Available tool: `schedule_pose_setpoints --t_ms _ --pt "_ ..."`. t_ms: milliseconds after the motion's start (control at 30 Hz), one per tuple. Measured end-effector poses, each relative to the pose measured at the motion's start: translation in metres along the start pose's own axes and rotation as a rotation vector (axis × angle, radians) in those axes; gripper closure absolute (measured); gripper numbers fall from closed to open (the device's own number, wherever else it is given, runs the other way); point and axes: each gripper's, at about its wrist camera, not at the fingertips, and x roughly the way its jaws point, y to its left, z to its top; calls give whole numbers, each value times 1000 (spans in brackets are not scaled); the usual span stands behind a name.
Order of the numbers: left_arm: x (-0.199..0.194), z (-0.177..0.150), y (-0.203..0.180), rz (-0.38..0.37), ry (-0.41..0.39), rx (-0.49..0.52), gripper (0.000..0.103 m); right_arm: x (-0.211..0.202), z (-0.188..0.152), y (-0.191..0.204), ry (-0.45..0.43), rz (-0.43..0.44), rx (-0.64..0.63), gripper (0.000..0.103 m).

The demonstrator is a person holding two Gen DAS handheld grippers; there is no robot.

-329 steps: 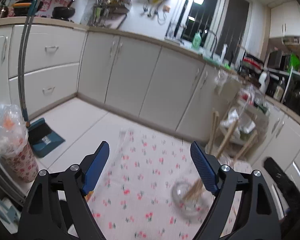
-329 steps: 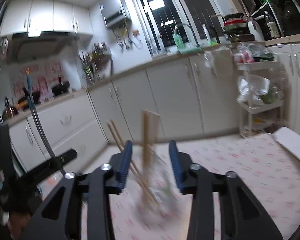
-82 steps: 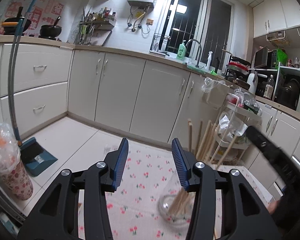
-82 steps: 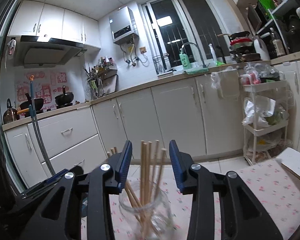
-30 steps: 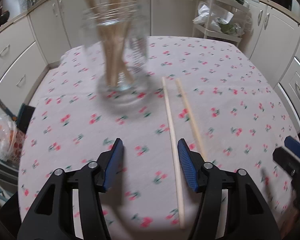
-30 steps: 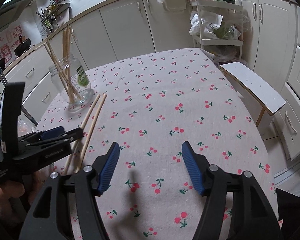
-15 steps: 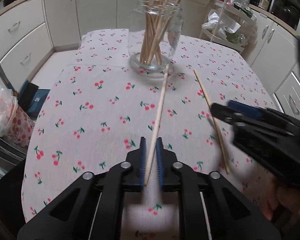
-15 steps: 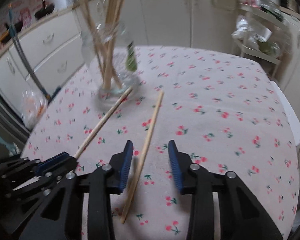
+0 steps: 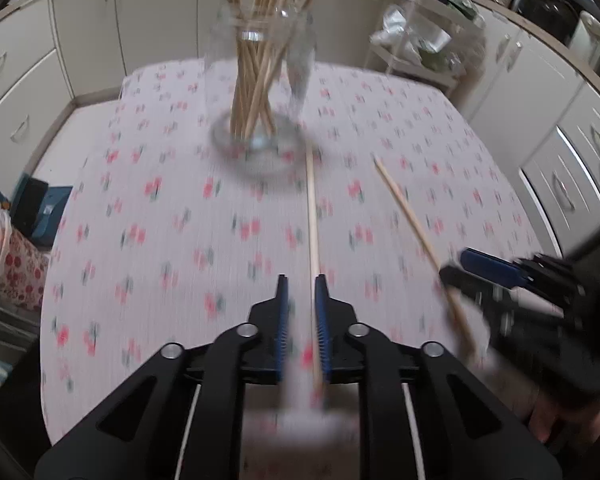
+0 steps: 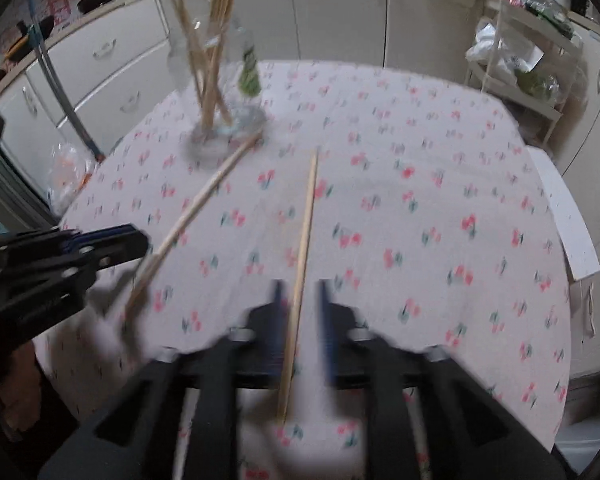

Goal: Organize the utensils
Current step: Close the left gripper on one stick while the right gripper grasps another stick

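Cherry-print tablecloth point(image 9: 148, 240) holds my clear glass jar of wooden chopsticks point(image 9: 260, 92), mostly filled, while left gripper point(image 9: 300, 312) and right gripper point(image 10: 300, 312) each seemingly clamp one loose wooden chopstick point(image 9: 312, 216), undelivered.

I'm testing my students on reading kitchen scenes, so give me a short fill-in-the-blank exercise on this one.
1. The tablecloth is printed with small red ____.
2. The upright chopsticks stand in a clear glass ____.
3. Exactly ____ loose chopsticks lie on the cloth outside that container.
4. The left gripper has one loose chopstick running ____ its two blue fingers.

Missing words: cherries; jar; two; between
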Motion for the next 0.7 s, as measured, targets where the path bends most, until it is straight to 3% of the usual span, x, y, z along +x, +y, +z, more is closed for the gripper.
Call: schedule_pose_setpoints --t_ms 233,367,400,433,467,500,700 --pt "39 51 -8 72 -16 12 84 36 37 4 1 -21 -21 66" --pt "54 61 -5 86 -16 2 84 44 36 2 1 -46 -52 85" --pt "56 63 -5 85 -20 11 85 43 36 0 6 -47 -53 95" --pt "55 63 -4 82 -23 15 87 40 34 -2 7 -55 -54 97" --pt "54 63 -4 74 -30 18 99 38 32 -3 7 -57 -55 97" --pt "53 61 -5 69 -32 29 102 36 31 -6 7 -53 -52 97" --pt "45 53 -9 47 -34 72 102 32 33 -10 12 -45 -46 97"
